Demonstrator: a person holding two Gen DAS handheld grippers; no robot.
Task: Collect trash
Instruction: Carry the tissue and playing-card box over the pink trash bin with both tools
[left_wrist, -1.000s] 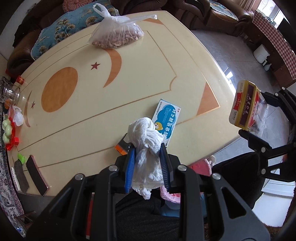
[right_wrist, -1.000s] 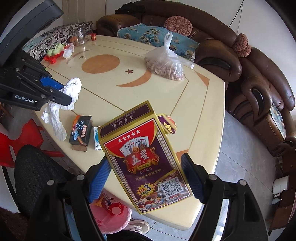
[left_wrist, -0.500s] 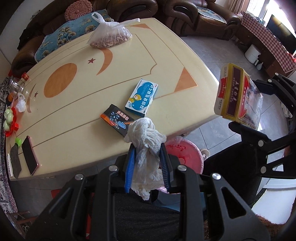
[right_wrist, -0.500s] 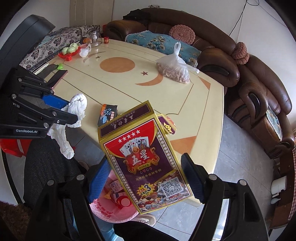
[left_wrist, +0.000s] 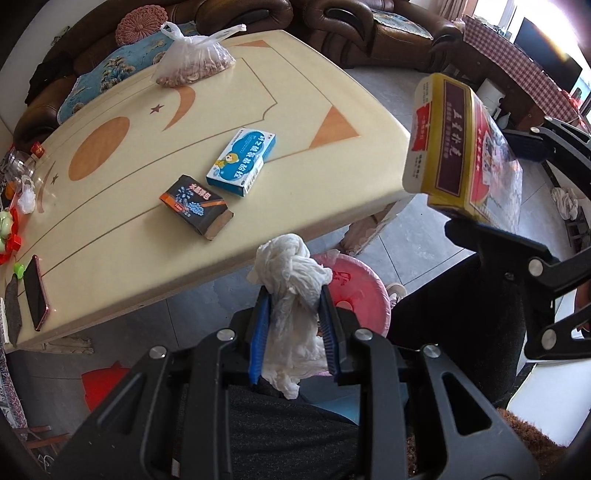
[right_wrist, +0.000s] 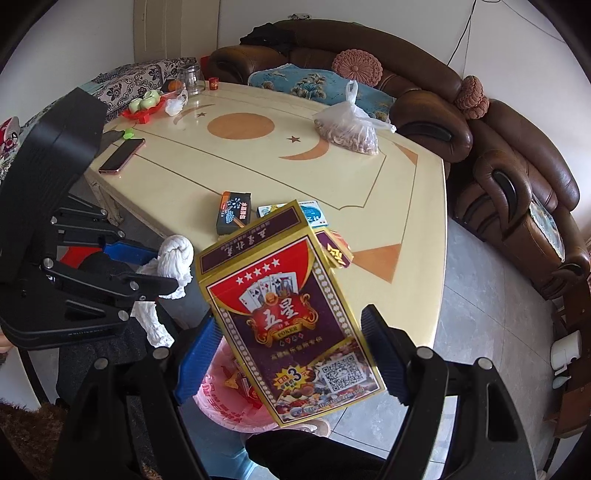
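Left gripper (left_wrist: 293, 317) clamps a crumpled white tissue wad (left_wrist: 291, 280), lower centre of the left wrist view, over the pink trash bin (left_wrist: 360, 280). Right gripper (right_wrist: 291, 354) pinches a playing-card box (right_wrist: 291, 317) across its width, bottom centre of the right wrist view, off the desk (right_wrist: 258, 173) edge and partly above the bin.

Handling, as a judgement: tissue is weightless, soft, squashes to nothing; any pinch works, but it may cling to the pads on release. Card box is light, stiff cardboard with a glossy wrap, so likely slippery; its top flap hangs open, so grip the long side walls, not the flap.

On the desk, mid frame: black-orange small box (left_wrist: 195, 205) and blue-white medicine box (left_wrist: 242, 160), both light, rigid, best taken across the short sides.

Hard to read: bin interior mostly blocked by the card box and tissue; bin base cut off; right gripper's far pad contact is hidden behind the box; the plastic bag (left_wrist: 192, 62) contents are unclear.
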